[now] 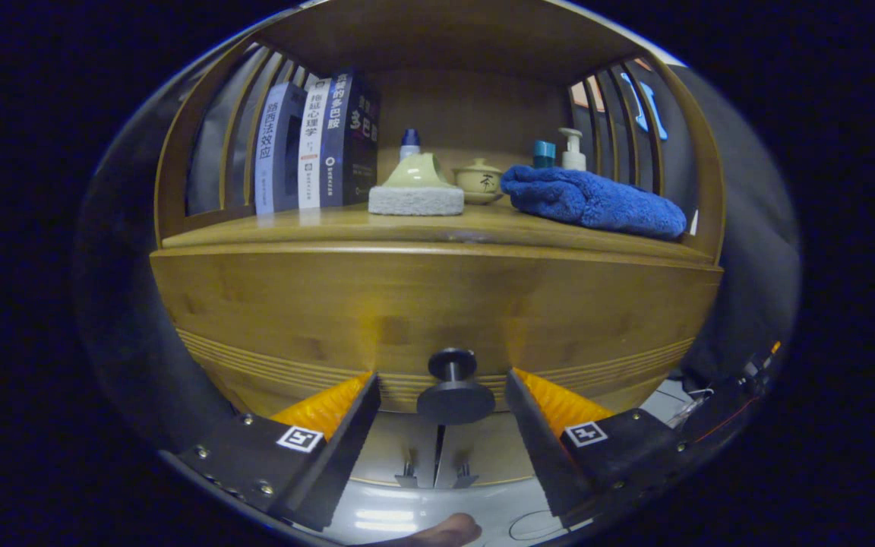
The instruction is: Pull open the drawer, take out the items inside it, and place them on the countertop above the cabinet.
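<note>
We hold the claw apart around the knob, untouched, to pull the closed drawer.

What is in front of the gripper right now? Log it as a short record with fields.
drawer: closed wooden front, below the countertop
knob: dark round knob, between the two fingers, not touched
gripper: open, fingers either side of the knob
countertop: wooden shelf top above the drawer
on countertop: books standing, sponge, small lidded pot, blue towel, two bottles behind the towel
task stage: drawer not yet pulled open
</note>
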A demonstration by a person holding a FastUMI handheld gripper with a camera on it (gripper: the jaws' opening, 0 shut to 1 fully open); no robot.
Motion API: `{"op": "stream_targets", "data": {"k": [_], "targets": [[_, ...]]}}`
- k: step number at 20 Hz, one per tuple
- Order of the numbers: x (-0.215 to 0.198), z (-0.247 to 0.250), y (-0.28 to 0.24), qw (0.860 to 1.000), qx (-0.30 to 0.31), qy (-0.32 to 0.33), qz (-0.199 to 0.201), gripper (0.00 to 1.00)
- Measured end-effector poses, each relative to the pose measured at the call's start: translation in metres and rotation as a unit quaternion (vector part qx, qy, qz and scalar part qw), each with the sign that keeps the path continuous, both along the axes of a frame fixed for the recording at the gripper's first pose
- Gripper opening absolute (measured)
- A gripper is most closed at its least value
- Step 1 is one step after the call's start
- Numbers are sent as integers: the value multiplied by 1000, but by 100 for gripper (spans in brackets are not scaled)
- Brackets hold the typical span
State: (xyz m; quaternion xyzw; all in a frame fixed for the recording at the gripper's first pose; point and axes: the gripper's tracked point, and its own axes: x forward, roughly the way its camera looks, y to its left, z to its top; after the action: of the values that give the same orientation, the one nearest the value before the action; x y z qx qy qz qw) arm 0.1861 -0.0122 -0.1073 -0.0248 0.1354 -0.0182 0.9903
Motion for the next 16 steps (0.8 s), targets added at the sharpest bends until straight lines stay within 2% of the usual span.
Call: {"op": "stream_targets", "data": {"k": [5, 11, 16], "targets": [[0, -4, 8, 999, 39, 6, 4, 100], [-8, -3, 21, 998, 52, 19, 5, 100], [-40, 17, 19, 997, 78, 26, -4, 100]]}}
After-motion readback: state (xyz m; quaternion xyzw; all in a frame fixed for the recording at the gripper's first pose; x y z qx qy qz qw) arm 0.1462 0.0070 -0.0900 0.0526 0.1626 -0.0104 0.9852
